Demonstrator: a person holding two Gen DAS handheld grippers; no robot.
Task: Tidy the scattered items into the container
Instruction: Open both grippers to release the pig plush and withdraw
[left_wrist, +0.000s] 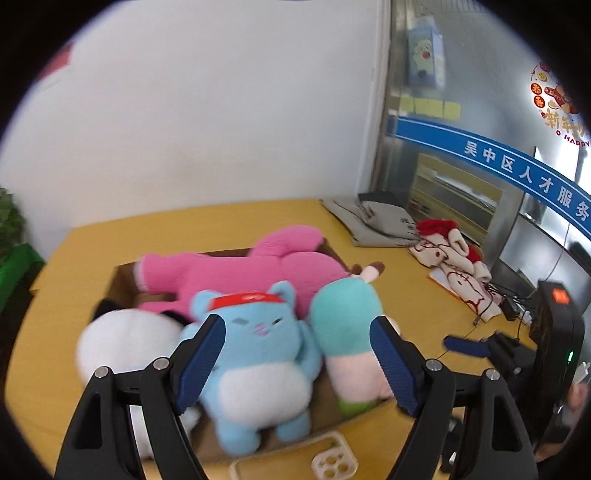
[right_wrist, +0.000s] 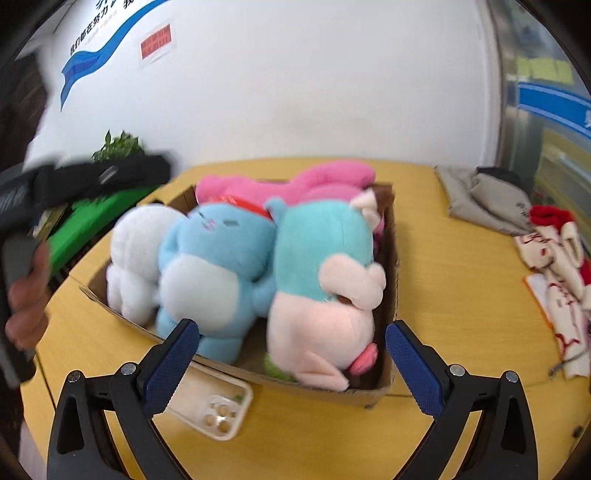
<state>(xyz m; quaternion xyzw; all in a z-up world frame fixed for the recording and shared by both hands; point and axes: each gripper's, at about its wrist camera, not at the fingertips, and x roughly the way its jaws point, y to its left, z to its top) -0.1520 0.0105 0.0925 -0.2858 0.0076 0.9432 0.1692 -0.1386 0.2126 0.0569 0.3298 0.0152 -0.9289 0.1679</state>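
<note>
A brown cardboard box (right_wrist: 390, 236) stands on the yellow table and is packed with plush toys. Among them are a pink one (right_wrist: 325, 177) at the back, a white one (right_wrist: 136, 254), a blue cat (right_wrist: 218, 251) with a red headband and a teal-and-pink one (right_wrist: 325, 258). My left gripper (left_wrist: 297, 323) hovers open over the box (left_wrist: 122, 280), with the blue cat (left_wrist: 258, 350) seen below between its fingers, untouched. My right gripper (right_wrist: 292, 325) is open before the box's near wall and holds nothing.
A clear phone case (right_wrist: 218, 410) lies on the table in front of the box. Grey cloth (right_wrist: 487, 199) and a red-and-white cloth (right_wrist: 554, 280) lie to the right. A black device (left_wrist: 557, 332) with cables stands at the right edge; a green box (right_wrist: 96, 218) and a plant are at the left.
</note>
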